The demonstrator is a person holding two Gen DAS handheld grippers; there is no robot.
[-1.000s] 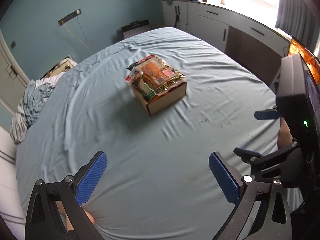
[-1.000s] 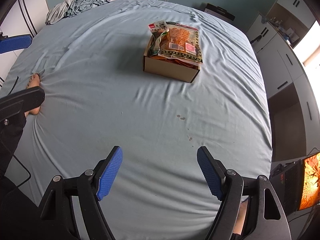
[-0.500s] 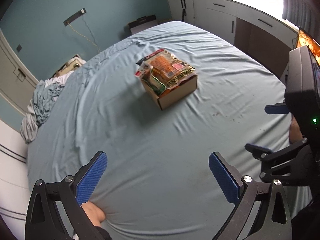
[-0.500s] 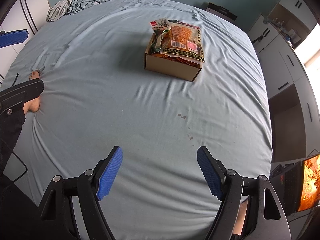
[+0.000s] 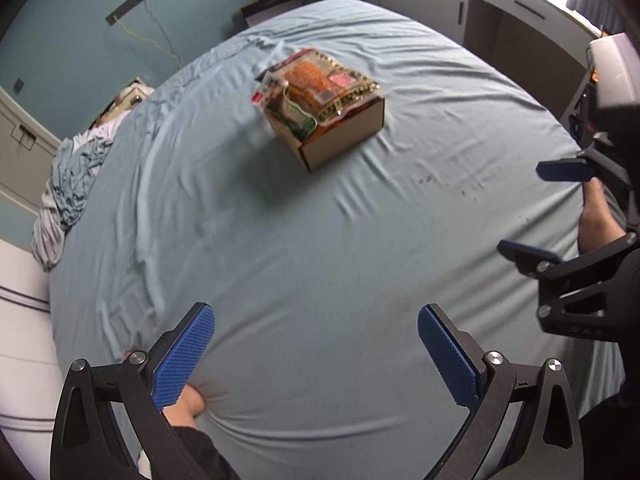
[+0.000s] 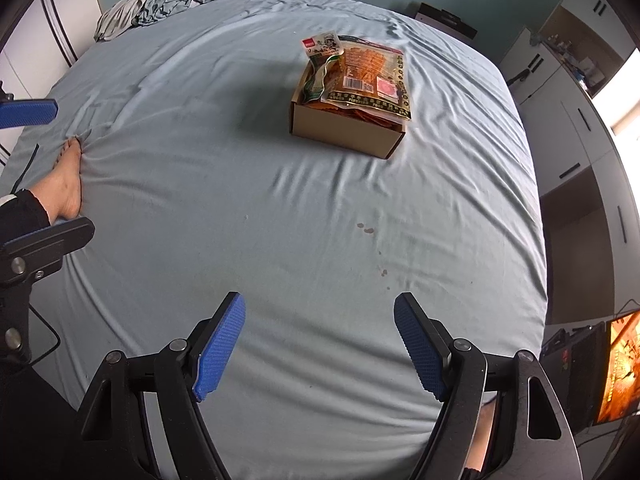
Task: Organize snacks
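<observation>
A small cardboard box sits toward the far middle of the bed, on a pale blue sheet, well apart from both grippers. Snack packets are piled in it and stand proud of its rim: a large flat orange packet lies across the top and overhangs the box's edge, and a smaller green packet leans up at the box's far left corner. The left gripper hangs over the near part of the sheet with its blue fingers spread wide and nothing between them; the right gripper does the same, its fingers wide apart and empty. A bare foot rests on the sheet at the left side of the right wrist view. The packets look light, thin and crinkly, probably slick film that gives under pressure, with brittle contents that a hard squeeze could crush. The best hold is likely on a sealed edge or on the overhanging border of the orange packet, pinched across its thin side. The box looks stiff but light, and may slide or tip on the soft mattress if a packet drags against it, so steadying a wall with the other gripper seems wise.
</observation>
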